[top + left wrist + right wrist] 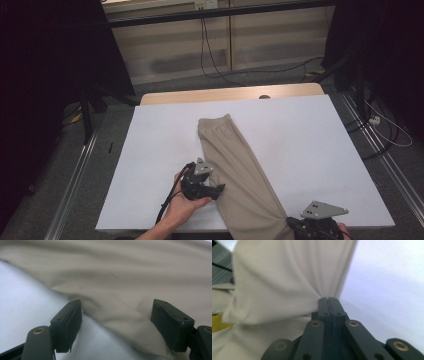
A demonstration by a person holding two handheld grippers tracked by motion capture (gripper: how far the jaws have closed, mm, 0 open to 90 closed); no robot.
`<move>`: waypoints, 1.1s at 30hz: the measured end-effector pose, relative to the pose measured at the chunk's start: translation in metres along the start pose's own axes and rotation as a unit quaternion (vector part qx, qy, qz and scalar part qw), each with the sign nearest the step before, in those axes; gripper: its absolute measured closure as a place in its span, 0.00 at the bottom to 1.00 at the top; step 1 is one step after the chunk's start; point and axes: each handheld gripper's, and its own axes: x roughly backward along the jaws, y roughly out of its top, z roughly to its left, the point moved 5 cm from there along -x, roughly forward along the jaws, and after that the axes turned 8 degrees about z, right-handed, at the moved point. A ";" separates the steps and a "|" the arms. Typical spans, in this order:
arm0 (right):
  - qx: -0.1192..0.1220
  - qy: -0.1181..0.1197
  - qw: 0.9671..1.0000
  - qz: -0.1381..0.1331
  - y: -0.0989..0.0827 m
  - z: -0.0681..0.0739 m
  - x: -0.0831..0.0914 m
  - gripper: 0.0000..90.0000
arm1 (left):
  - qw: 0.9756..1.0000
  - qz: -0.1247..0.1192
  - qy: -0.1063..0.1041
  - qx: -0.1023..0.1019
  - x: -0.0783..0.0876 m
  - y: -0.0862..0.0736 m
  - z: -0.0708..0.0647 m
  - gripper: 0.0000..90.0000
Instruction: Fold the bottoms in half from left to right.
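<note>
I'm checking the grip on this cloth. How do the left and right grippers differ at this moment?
The left gripper has its jaws apart, with a fold of the beige cloth between them but not pinched; the right gripper has its jaws shut on the cloth. The left sits at the cloth's long side edge; the right holds it at the table's near edge. Both are black and hand-held.

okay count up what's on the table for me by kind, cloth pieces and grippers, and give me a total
Beige cloth: 1, lying slantwise across the white table.
Grippers: 2, the left gripper with fingers open at the cloth's edge, the right gripper with fingers shut on a bunched corner of the cloth.
Total: 3
</note>
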 end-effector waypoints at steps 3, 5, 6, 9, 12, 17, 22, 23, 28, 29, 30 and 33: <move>-0.008 -0.002 1.000 -0.013 0.002 -0.003 0.001 0.88 | 1.000 -0.003 -0.007 0.003 0.010 -0.001 -0.003 0.28; -0.010 0.009 1.000 -0.026 0.006 -0.004 0.001 0.86 | 1.000 -0.012 -0.010 -0.004 0.020 -0.002 -0.008 0.32; -0.012 0.009 0.999 -0.031 0.008 -0.005 0.001 0.83 | 1.000 -0.014 -0.011 -0.007 0.024 -0.003 -0.012 0.32; -0.017 0.015 0.999 -0.038 0.015 -0.010 -0.002 0.75 | 0.999 -0.013 -0.032 -0.016 0.032 -0.011 -0.025 0.37; -0.019 0.021 0.999 -0.042 0.024 -0.015 -0.007 0.72 | 0.999 0.000 -0.044 -0.026 0.036 -0.023 -0.038 0.40; 0.009 0.013 0.999 -0.050 0.049 -0.020 -0.016 0.70 | 0.996 0.007 -0.080 -0.046 0.040 -0.028 -0.059 0.52; 0.010 0.021 0.998 -0.057 0.066 -0.026 -0.033 0.68 | 0.995 0.018 -0.079 -0.065 0.034 -0.031 -0.068 0.55; 0.010 0.019 0.998 -0.051 0.065 -0.026 -0.035 0.66 | 0.995 0.018 -0.080 -0.064 0.031 -0.032 -0.070 0.52; 0.022 -0.007 0.999 -0.027 0.051 -0.022 -0.041 0.62 | 0.993 0.011 -0.062 -0.096 0.025 -0.030 -0.079 0.44; 0.025 -0.011 0.999 -0.025 0.051 -0.021 -0.040 0.62 | 0.993 0.012 -0.062 -0.095 0.025 -0.030 -0.079 0.45; 0.023 -0.011 0.999 -0.024 0.051 -0.021 -0.040 0.64 | 0.993 0.007 -0.067 -0.092 0.025 -0.030 -0.080 0.48; 0.023 -0.001 1.000 -0.019 0.051 -0.018 -0.039 0.83 | 0.992 0.012 -0.084 -0.092 0.028 -0.032 -0.082 0.81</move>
